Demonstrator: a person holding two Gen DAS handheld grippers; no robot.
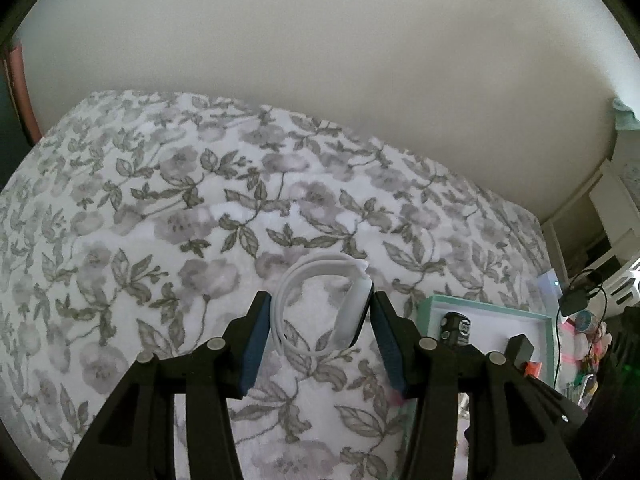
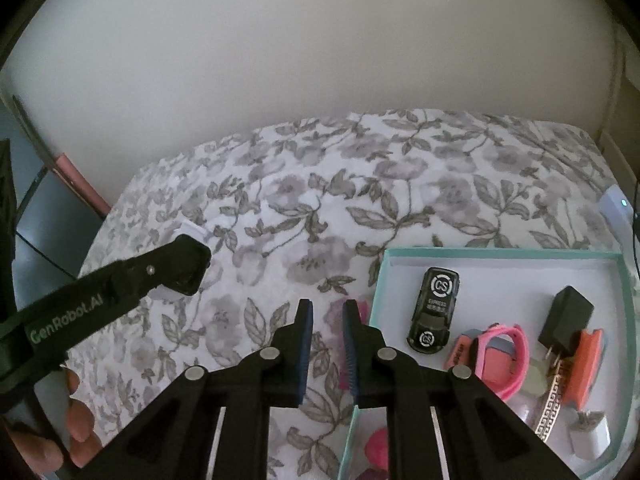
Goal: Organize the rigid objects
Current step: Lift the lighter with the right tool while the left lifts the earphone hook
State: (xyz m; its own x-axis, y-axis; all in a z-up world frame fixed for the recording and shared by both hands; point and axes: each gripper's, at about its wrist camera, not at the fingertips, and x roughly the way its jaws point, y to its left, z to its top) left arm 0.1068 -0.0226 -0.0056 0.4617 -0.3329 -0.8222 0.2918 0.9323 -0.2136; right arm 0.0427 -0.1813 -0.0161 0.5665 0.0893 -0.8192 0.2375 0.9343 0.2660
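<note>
A white smartwatch (image 1: pixel 320 308) with a looped white band lies on the floral bedspread (image 1: pixel 160 220). My left gripper (image 1: pixel 320 298) has its blue pads pressed against both sides of the watch. From the right wrist view the left gripper (image 2: pixel 188 268) shows side-on at the left, with white parts of the watch poking out around its tip. My right gripper (image 2: pixel 328 304) hovers just left of a teal box (image 2: pixel 500 254), its fingers a narrow gap apart and empty. The box holds a black toy car (image 2: pixel 434 312), a black charger plug (image 2: pixel 566 320) and a pink watch (image 2: pixel 500 356).
An orange piece (image 2: pixel 586 364), a patterned bangle (image 2: pixel 554 412) and a white adapter (image 2: pixel 592 436) also sit in the box. A pink object (image 2: pixel 362 308) lies by its left wall. A hand (image 2: pixel 80 432) holds the left gripper. Shelves and cables (image 1: pixel 588 292) crowd the right.
</note>
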